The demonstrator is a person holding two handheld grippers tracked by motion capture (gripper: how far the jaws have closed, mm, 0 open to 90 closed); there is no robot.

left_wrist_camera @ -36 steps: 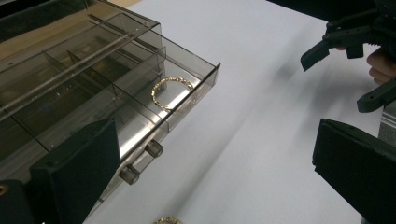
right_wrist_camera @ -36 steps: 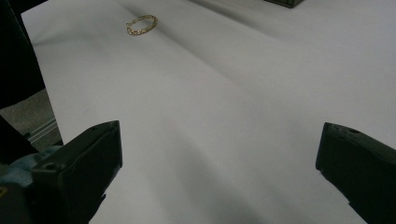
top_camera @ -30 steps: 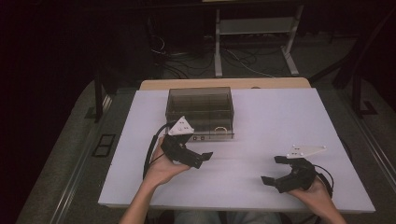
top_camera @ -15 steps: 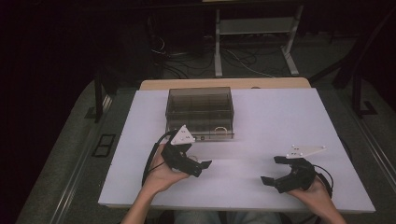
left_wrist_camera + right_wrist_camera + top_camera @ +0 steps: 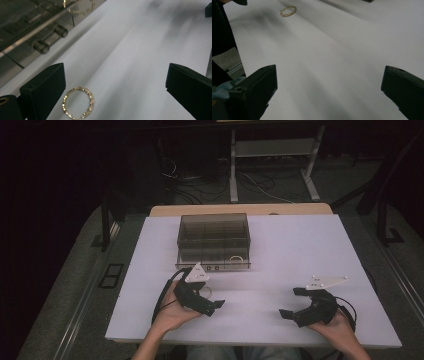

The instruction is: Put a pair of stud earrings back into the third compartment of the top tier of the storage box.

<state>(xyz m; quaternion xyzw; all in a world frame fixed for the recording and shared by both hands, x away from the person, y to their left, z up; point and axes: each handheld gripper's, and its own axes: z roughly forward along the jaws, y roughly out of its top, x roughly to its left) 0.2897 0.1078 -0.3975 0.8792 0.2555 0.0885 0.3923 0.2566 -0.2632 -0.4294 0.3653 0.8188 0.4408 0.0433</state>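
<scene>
your gold twisted-link ring bracelet (image 5: 78, 103) glints yellow on the plain white matte tabletop (image 5: 300, 245). your smoky brown translucent plastic organiser box (image 5: 214, 235) shows a second gold ring (image 5: 236, 259), and your matte black two-jaw grippers (image 5: 209, 305) carry pale grey plates.

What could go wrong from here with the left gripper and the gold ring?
1. The ring lies flat on the table, close beside one jaw of the open left gripper, off-centre; closing now may nudge it away instead of gripping it.
2. It is thin, so the jaws may slip over it.
3. The box stands close; a lift might bump it.
</scene>
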